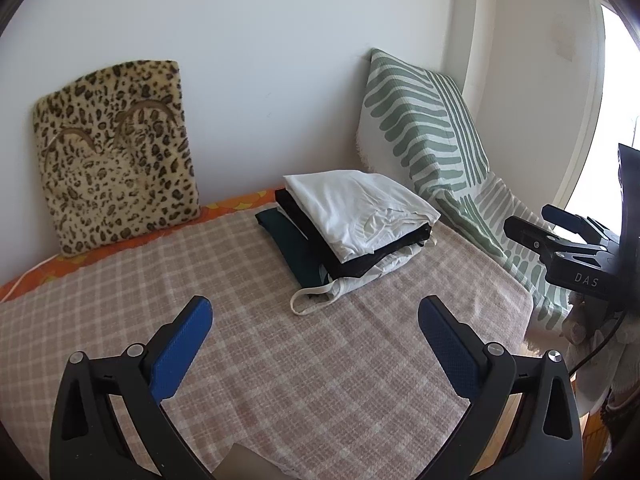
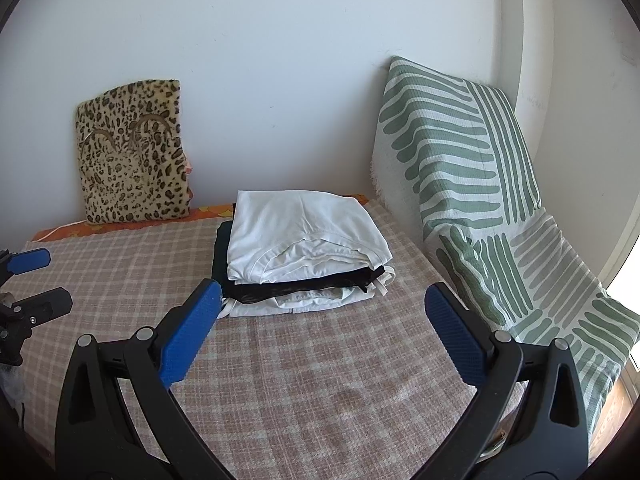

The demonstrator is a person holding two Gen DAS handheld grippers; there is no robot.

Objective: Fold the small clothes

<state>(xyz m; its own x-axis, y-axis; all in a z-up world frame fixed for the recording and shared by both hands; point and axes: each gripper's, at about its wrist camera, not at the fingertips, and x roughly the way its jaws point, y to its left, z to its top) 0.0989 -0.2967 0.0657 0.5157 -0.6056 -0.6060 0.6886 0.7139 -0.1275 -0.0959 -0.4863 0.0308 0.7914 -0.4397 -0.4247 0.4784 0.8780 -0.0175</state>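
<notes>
A stack of folded small clothes (image 1: 352, 220) lies on the checked beige bed cover (image 1: 240, 360): a white garment on top, black and dark green ones under it, a white strap hanging out in front. The stack also shows in the right wrist view (image 2: 304, 244). My left gripper (image 1: 316, 340) is open and empty, held above the cover short of the stack. My right gripper (image 2: 324, 328) is open and empty, just in front of the stack. It appears at the right edge of the left wrist view (image 1: 560, 224), and the left gripper appears at the left edge of the right wrist view (image 2: 28, 280).
A leopard-print cushion (image 1: 116, 156) leans on the white wall at the back left. A green-and-white striped cushion and throw (image 1: 428, 132) stand at the back right, beside a bright window (image 1: 616, 120). An orange sheet edge (image 1: 224, 208) shows behind the cover.
</notes>
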